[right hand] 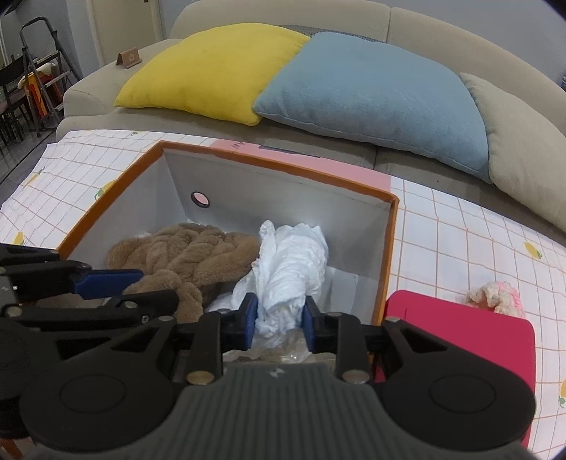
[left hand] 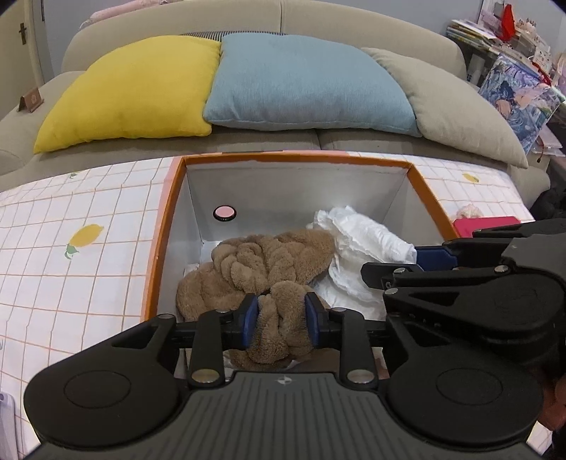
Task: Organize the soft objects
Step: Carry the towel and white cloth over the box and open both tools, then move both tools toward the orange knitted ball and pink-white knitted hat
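I am working over a table [left hand: 88,212] spread with a white grid cloth printed with lemons; behind it stands a beige sofa [left hand: 318,21] carrying a yellow pillow [left hand: 131,92], a blue pillow [left hand: 304,85] and a beige pillow [left hand: 456,106] in a row; the right wrist view shows a stepladder [right hand: 39,70] at the far left of the room, and the left wrist view shows a cluttered shelf [left hand: 502,32] at the far right. An orange-rimmed box [left hand: 293,157] with white inner walls sits open on the cloth, with a round hole in its far wall; a red case [right hand: 460,336] lies just beside the box on its right, and a small pink knit toy [right hand: 495,299] lies on the cloth near the case. Inside the box, the brown towel [left hand: 261,262] lies bunched on the left, twisted into a rope whose long axis runs roughly left to right, with one end trailing toward me; my left gripper [left hand: 282,320] is clamped on that near end, its blue pads [left hand: 252,318] pressed into the pile. The white cloth [right hand: 293,258] stands crumpled on the right of the box, touching the towel, its long axis running away from me and upward; my right gripper [right hand: 279,318] is closed on its near lower end, both jaws pinching the fabric.
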{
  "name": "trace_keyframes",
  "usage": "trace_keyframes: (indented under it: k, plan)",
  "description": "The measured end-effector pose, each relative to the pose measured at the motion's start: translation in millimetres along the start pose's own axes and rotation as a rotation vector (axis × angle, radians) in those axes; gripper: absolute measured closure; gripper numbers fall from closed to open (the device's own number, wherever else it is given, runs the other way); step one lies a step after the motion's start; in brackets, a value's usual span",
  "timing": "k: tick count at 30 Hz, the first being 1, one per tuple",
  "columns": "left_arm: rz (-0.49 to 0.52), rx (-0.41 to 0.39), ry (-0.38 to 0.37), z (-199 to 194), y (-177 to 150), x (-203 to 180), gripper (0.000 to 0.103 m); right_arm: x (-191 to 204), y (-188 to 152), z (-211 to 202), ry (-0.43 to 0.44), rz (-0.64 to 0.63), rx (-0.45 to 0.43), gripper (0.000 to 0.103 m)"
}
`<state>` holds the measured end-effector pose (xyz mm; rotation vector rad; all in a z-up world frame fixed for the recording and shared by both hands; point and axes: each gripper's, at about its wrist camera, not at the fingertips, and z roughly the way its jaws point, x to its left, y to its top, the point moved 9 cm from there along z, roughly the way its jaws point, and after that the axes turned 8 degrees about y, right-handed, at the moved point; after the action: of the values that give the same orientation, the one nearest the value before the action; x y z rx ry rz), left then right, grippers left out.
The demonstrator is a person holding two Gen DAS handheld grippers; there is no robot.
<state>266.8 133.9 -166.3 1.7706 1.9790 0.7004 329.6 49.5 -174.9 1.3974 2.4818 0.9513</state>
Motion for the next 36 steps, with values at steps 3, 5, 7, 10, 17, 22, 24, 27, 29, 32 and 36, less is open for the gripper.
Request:
trace_keyframes:
  k: [3,5,7,10,17,22,24,27,29,32,36]
  plan:
    - [-0.013,-0.013,-0.006,-7,3,1,0.065,-2,4,-7,-0.006,0.002,-0.018,0.064]
    - [-0.029,-0.026,-0.006,-15,6,4,0.059,-1,6,-14,-0.007,-0.008,-0.028,0.064]
    - [-0.051,-0.044,-0.011,-25,9,7,0.054,1,9,-25,-0.006,-0.019,-0.054,0.063]
    - [-0.074,-0.072,-0.025,-44,13,8,0.052,2,12,-44,-0.002,-0.024,-0.085,0.061]
    - [-0.120,-0.180,-0.068,-94,17,2,0.049,8,4,-98,0.038,-0.014,-0.165,0.060]
    - [-0.116,-0.268,-0.088,-129,9,-12,0.049,8,-16,-143,0.073,0.029,-0.245,0.055]
    - [-0.107,-0.295,-0.111,-141,2,-23,0.049,6,-29,-159,0.076,0.052,-0.277,0.049]
    - [-0.090,-0.306,-0.152,-152,-11,-42,0.049,-3,-53,-179,0.039,0.068,-0.322,0.043]
    - [-0.059,-0.312,-0.173,-156,-19,-57,0.049,-10,-72,-187,0.004,0.077,-0.331,0.043]
    - [0.001,-0.300,-0.210,-157,-32,-83,0.049,-25,-101,-196,-0.026,0.108,-0.324,0.043]
    - [0.080,-0.256,-0.264,-151,-47,-117,0.049,-46,-137,-204,-0.074,0.163,-0.292,0.043]
